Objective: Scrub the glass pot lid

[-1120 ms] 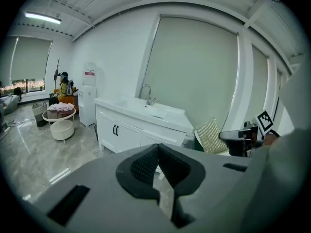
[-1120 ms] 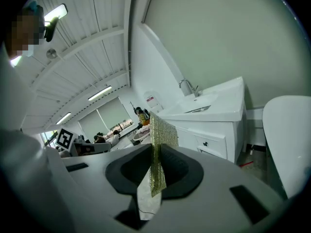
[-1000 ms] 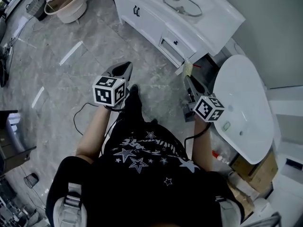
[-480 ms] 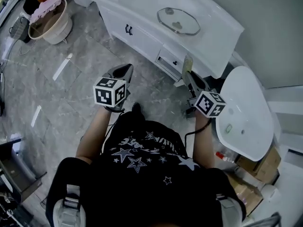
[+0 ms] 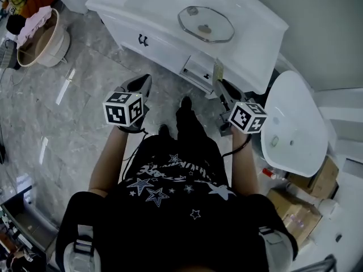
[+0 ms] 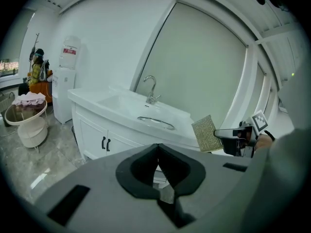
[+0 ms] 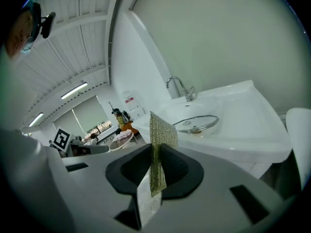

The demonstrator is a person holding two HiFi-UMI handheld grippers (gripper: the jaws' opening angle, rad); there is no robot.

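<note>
The glass pot lid (image 5: pixel 205 23) with its metal rim lies in the basin of the white vanity (image 5: pixel 258 38), ahead of both grippers. My left gripper (image 5: pixel 140 83) is shut with nothing in it and hovers over the floor before the cabinet doors. My right gripper (image 5: pixel 219 85) is shut on a greenish scouring pad (image 5: pixel 216 71), held upright short of the vanity's front edge. In the right gripper view the pad (image 7: pixel 157 152) stands between the jaws with the lid (image 7: pixel 197 124) beyond. The left gripper view shows the lid (image 6: pixel 154 122) under the faucet (image 6: pixel 151 89).
A drawer (image 5: pixel 197 70) in the vanity front stands slightly open. A white oval fixture (image 5: pixel 292 126) sits close at the right, with cardboard boxes (image 5: pixel 309 188) behind it. A laundry basket (image 5: pixel 38 32) stands on the marble floor at far left. A water dispenser (image 6: pixel 65 79) stands left of the vanity.
The person has stepped toward the vanity, so the lid and basin sit nearer and more central. Both grippers keep their pose; the pad stays in the right gripper.
</note>
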